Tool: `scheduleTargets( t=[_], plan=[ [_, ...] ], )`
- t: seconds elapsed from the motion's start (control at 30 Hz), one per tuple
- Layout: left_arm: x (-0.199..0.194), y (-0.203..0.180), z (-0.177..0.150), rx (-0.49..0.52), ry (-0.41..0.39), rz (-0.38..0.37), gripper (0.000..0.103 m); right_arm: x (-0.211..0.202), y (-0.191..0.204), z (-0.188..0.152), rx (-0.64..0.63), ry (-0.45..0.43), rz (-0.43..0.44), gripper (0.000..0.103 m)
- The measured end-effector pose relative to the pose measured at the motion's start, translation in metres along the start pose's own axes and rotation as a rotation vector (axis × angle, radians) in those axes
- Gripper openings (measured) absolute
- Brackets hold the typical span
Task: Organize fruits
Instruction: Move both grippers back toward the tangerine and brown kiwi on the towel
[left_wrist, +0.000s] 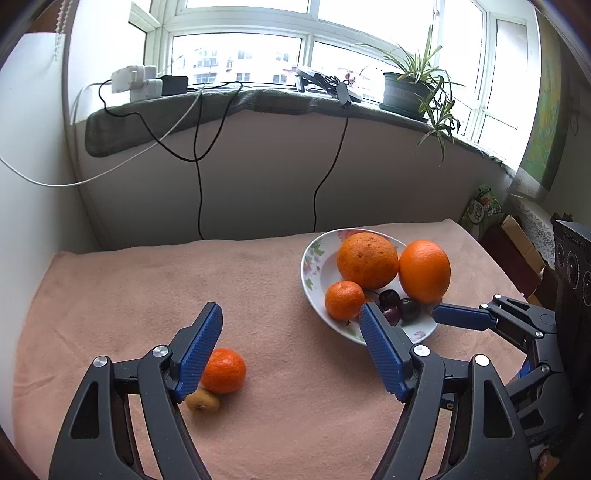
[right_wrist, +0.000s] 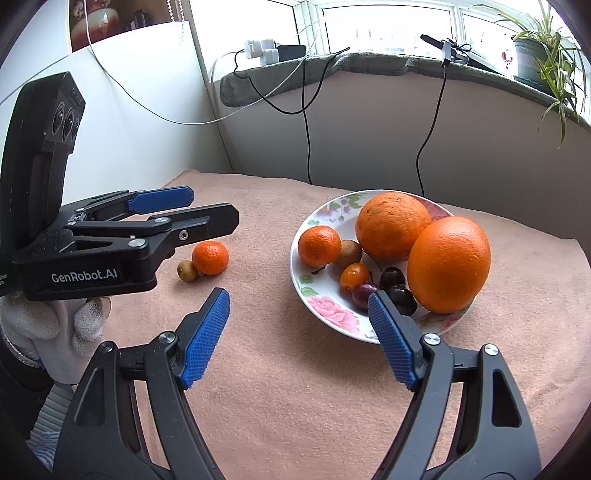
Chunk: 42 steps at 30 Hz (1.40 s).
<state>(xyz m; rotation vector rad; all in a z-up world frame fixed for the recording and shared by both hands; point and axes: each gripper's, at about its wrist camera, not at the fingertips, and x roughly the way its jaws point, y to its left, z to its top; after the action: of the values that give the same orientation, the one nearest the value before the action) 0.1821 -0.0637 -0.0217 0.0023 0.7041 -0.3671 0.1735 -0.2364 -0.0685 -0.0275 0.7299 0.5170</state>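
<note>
Currently, the left gripper (left_wrist: 291, 317) has its fingers spread wide and empty above the cloth (left_wrist: 147, 288). The loose tangerine (left_wrist: 222, 370) lies at 7 o'clock from the plate (left_wrist: 308, 258), touching a small brown fruit (left_wrist: 202, 401). The right gripper (right_wrist: 299, 301) is likewise spread, empty, with one fingertip over the plate's near rim.

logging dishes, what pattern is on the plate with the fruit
White plate with pink and purple flowers, clearest in the right wrist view.

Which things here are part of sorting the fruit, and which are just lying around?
Job: floral plate, two oranges, mandarin on the plate, cherries, loose mandarin, small brown fruit beside it.

Lying about: potted spider plant, chargers, cables.
</note>
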Motion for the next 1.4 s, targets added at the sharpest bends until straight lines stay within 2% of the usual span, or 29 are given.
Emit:
scheduleTargets(
  t=[0.37,0.57,0.77,1.07,1.13,1.2,1.33,1.4],
  plan=[
    [-0.030,0.046,-0.029,-0.067,-0.010,0.055,0.077,0.008,0.017,0.008,0.002,0.002,0.046,0.080],
    [-0.039,0.062,-0.053,-0.085,0.011,0.061,0.077,0.016,0.033,0.011,-0.022,0.011,0.081,0.080],
    [-0.039,0.068,-0.071,-0.099,0.036,0.040,0.077,0.029,0.049,0.014,-0.040,0.033,0.113,0.080],
    [-0.024,0.063,-0.078,-0.087,0.075,-0.007,0.076,0.056,0.061,0.024,0.013,0.076,0.172,0.080],
    [-0.019,0.065,-0.077,-0.095,0.085,-0.018,0.073,0.063,0.062,0.026,0.031,0.088,0.187,0.080],
    [-0.014,0.068,-0.076,-0.107,0.095,-0.033,0.065,0.070,0.064,0.027,0.046,0.099,0.195,0.080],
    [-0.005,0.076,-0.074,-0.141,0.117,-0.064,0.063,0.083,0.066,0.029,0.068,0.121,0.216,0.080],
    [-0.002,0.079,-0.073,-0.150,0.124,-0.068,0.058,0.090,0.067,0.029,0.072,0.136,0.216,0.080]
  ],
)
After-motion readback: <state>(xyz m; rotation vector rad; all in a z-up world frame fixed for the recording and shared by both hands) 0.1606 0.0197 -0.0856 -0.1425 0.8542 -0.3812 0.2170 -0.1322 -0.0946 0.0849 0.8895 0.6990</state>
